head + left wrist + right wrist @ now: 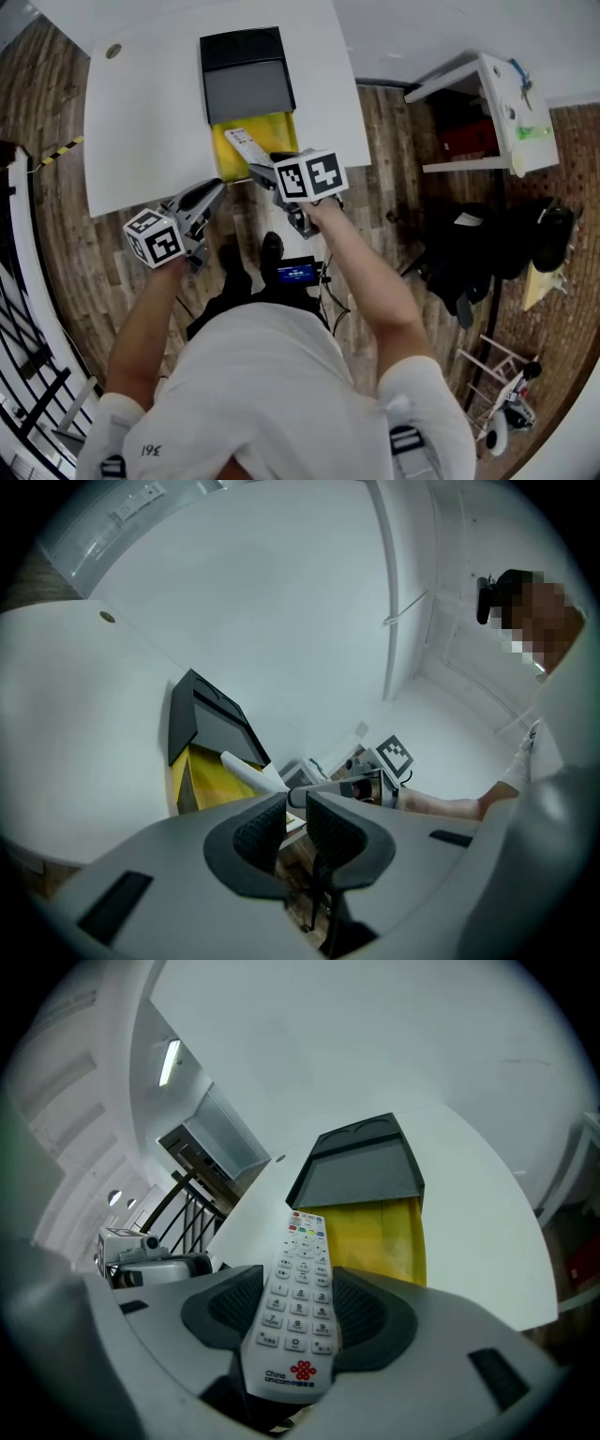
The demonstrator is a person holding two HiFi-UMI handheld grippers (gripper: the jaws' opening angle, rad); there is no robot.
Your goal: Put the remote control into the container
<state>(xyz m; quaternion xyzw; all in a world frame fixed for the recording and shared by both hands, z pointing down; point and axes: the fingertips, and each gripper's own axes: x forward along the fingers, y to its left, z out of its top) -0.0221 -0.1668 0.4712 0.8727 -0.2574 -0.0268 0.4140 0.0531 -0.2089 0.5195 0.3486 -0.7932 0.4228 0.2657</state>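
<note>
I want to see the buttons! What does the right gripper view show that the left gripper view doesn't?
Only the right gripper view shows the remote control's button face, clamped between the right gripper's jaws, with a black railing behind. Only the left gripper view shows the left gripper's jaws, close together with nothing between them, the right gripper's marker cube and the person's forearm. Both show the yellow and black container on the white table.
</note>
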